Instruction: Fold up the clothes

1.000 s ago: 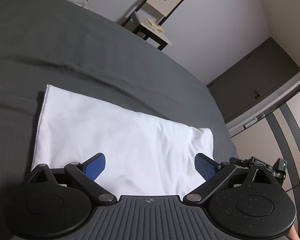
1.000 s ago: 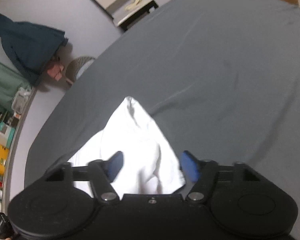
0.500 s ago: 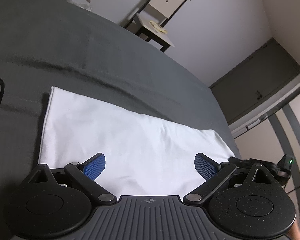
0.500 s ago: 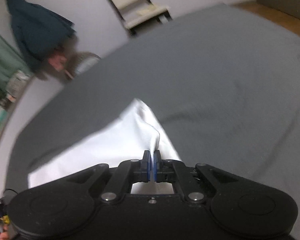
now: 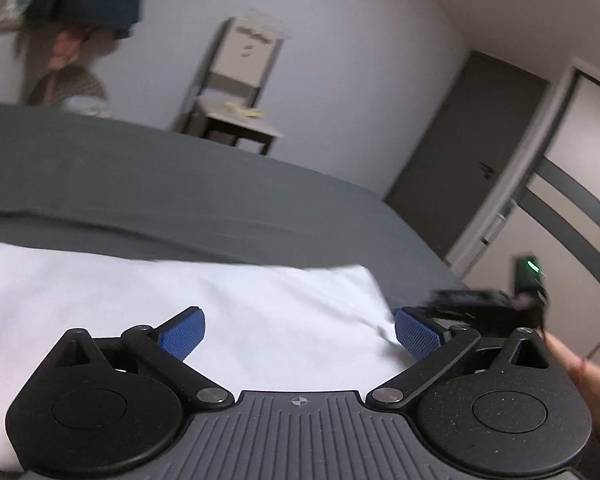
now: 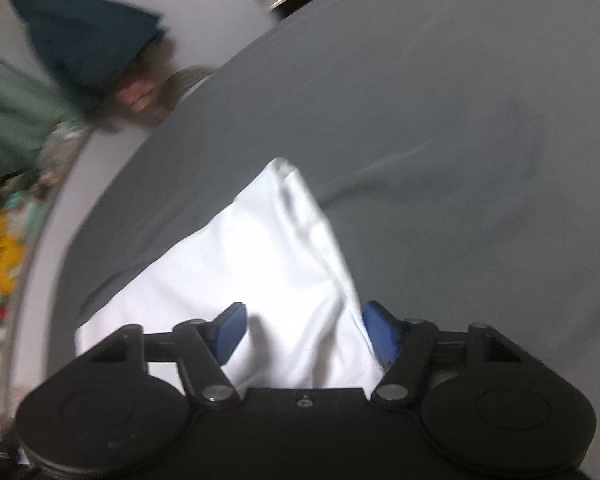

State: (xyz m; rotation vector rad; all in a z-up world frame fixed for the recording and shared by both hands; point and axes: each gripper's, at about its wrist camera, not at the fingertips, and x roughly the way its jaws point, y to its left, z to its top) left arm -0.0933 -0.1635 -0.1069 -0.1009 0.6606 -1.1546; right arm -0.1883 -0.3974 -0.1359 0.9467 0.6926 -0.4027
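Left claw (image 5: 299, 330): blue ribbed pads spread wide, nothing between them, hovering over the near edge of the folded white cotton garment (image 5: 180, 304). The right-hand pad (image 5: 418, 338) sits just beside the garment's near right corner; contact can't be told. The other pad (image 5: 182, 334) is over plain white cloth.

Right claw (image 6: 303, 332): blue pads apart, with a raised ridge of the white garment (image 6: 268, 264) running up between them. The cloth lies close to both pads, but they are not pressing together on it. The view is motion-blurred, so touch is unclear.

The garment lies flat as a wide rectangle on the dark grey bed sheet (image 5: 180, 188), near the bed edge closest to the person. In the right wrist view it tapers to a peaked far corner, with creases along its right side. The grey sheet (image 6: 460, 120) has a few soft wrinkles around it.

At the right edge of the left wrist view, the other gripper's black body with a green light (image 5: 532, 266) shows, blurred, with a bit of the person's hand (image 5: 580, 376) below it.

Further out: a pale wooden chair (image 5: 240, 92) against the white wall, a dark grey door (image 5: 460, 152), and a dark blue garment hanging on the wall (image 6: 88, 36). Coloured clutter at the left is too blurred to name.
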